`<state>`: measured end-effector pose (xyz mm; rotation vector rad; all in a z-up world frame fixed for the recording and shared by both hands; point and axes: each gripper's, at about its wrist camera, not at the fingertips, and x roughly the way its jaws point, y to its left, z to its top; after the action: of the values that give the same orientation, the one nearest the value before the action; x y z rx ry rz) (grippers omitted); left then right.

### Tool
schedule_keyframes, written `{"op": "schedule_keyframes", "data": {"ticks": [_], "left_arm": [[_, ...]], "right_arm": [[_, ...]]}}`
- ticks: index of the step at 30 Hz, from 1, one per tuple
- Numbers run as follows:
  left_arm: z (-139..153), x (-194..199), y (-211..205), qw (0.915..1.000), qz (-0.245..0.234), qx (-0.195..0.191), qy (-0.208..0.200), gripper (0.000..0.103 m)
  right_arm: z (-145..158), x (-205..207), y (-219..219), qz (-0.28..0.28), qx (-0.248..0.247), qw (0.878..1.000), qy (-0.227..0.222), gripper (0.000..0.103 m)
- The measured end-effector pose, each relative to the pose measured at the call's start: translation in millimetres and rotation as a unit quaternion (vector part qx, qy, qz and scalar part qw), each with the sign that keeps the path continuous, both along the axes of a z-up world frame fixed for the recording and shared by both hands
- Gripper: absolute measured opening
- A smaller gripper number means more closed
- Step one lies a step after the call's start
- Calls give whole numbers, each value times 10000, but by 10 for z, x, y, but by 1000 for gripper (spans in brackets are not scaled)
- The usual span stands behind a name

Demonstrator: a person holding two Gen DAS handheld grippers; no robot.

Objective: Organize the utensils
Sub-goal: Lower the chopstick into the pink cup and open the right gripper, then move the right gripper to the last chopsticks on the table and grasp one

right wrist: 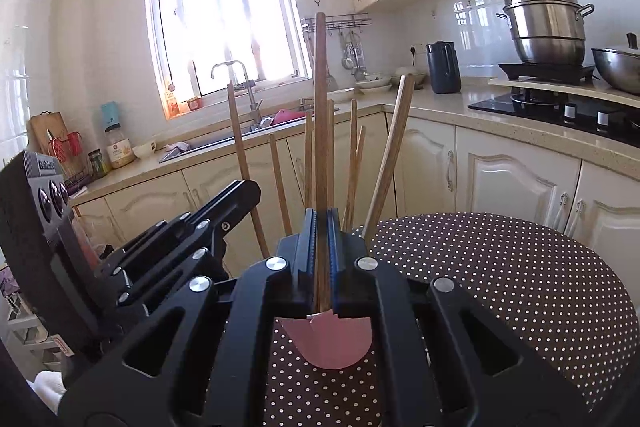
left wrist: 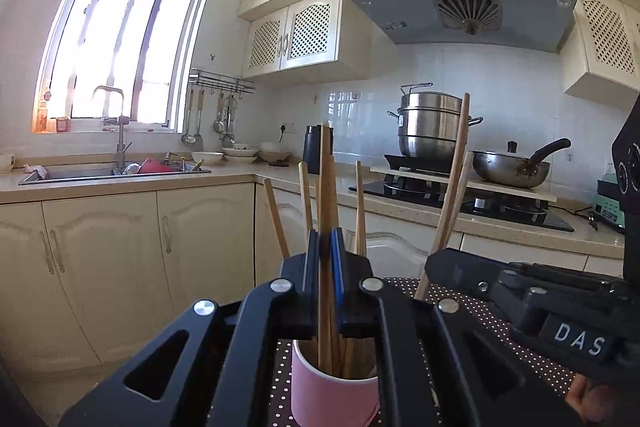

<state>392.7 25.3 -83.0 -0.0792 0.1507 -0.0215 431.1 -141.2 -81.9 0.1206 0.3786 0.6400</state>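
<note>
Near the finish, each hand-held gripper, left point(left wrist: 325, 259) and right point(right wrist: 322, 239), is clamping chopsticks point(left wrist: 326, 187) standing in the pink cup point(left wrist: 320, 391), low centre frame.

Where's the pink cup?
The cup stands on the dotted table, low centre in both wrist views, under the grippers, holding chopsticks.

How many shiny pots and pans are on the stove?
2. A tall steamer pot stands on the stove, and a wok with a black handle sits beside it. More may hide off-frame.
</note>
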Motion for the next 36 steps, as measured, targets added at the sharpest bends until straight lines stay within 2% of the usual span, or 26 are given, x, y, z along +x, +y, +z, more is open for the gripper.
{"op": "schedule_keyframes", "data": {"ticks": [2, 4, 9, 13, 18, 25, 30, 32, 34, 35, 36], "left_arm": [[12, -36, 16, 10000, 31, 18, 3, 8], [34, -67, 27, 10000, 66, 40, 8, 26], [99, -189, 63, 9999, 117, 50, -67, 31], [174, -321, 98, 9998, 169, 56, -110, 45], [318, -501, 109, 9997, 174, 33, -191, 49], [497, -818, -18, 9992, 177, 185, -322, 53], [559, -1025, -182, 9992, 84, 247, -290, 60], [570, -1082, -251, 9993, 33, 268, -256, 62], [574, -1147, -339, 9992, -8, 333, -232, 66], [573, -1174, -387, 9990, -26, 380, -212, 67], [571, -1190, -425, 9990, -2, 406, -177, 68]], "right_arm": [[-5, -15, -1, -5, 0, 10000, -5, 7], [5, -39, -7, -30, 7, 10000, -12, 7], [77, -131, -11, -112, 17, 9999, -31, 8], [154, -234, -21, -132, 15, 9999, -70, 8], [278, -413, -76, -201, 12, 9996, -195, 8], [451, -741, -247, -321, 55, 9988, -377, 8], [522, -990, -390, -425, 26, 9979, -483, 8], [535, -1073, -460, -490, 8, 9975, -503, 11], [540, -1139, -522, -555, -10, 9972, -507, 24], [539, -1177, -567, -605, -2, 9968, -523, 37], [535, -1200, -611, -667, 1, 9963, -538, 45]]}}
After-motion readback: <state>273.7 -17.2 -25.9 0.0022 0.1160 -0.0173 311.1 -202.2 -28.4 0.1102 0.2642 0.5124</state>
